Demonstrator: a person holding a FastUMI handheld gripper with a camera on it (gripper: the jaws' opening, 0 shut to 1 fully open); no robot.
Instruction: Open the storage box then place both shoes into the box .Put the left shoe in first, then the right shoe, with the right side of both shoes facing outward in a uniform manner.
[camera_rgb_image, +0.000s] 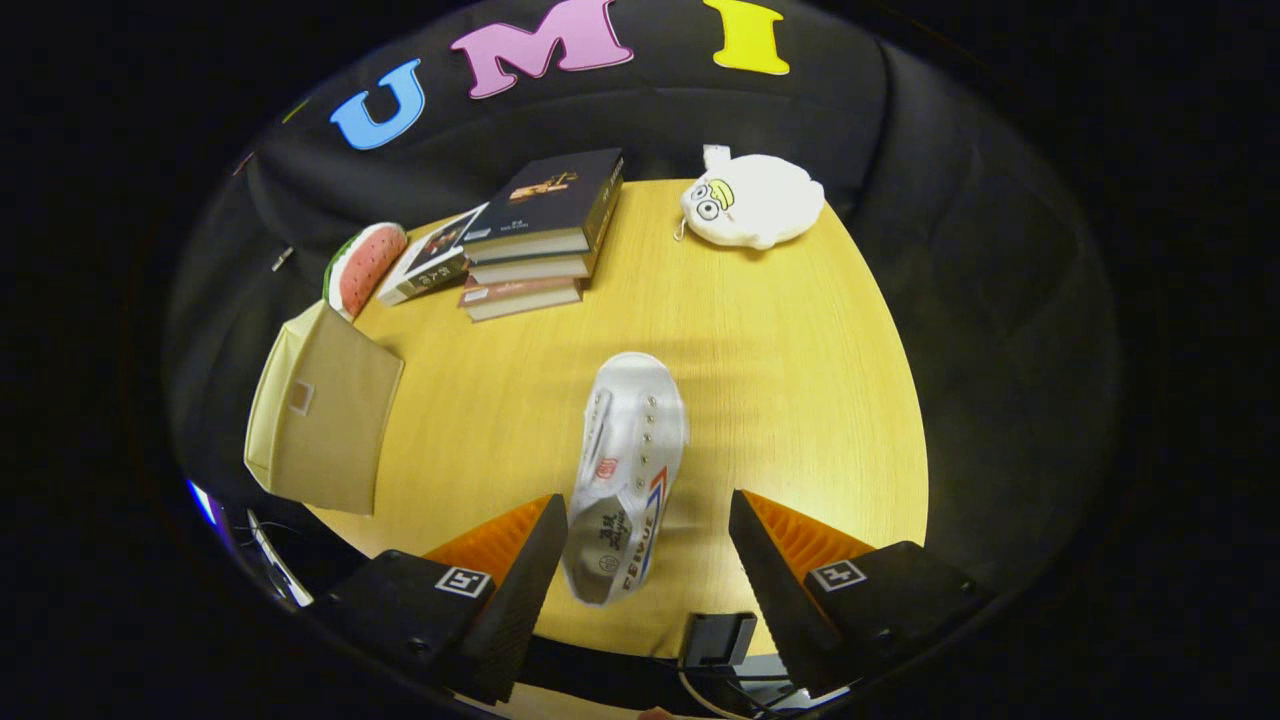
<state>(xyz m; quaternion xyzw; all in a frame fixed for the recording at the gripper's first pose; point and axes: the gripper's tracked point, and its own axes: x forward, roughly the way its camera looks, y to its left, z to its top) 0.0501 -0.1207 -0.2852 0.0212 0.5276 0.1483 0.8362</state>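
One white shoe (628, 470) is seen lying on the yellow round table (780, 360), and everything else is placed around it. Its heel end sits between the gripper (648, 545) fingers, nearer the left finger (520, 560) than the right one, while its toe reaches out beyond them toward the middle of the table. The fingers are spread wide apart, and nothing is clamped; whether the left finger touches the heel cannot be told, and a clear gap is left before the right finger (775, 560).

Left of the shoe, at the table's edge, the beige storage box (325, 415) is found, its lid side turned toward the shoe, seemingly closed. Beyond the shoe and to its left, a stack of books (540, 235) is piled, with one more book (432, 258) leaning beside the stack. Further left of that, a watermelon-slice cushion (362, 268) is tucked just behind the box. Beyond the shoe to the right, at the far rim of the table, a white plush toy (752, 202) is laid.
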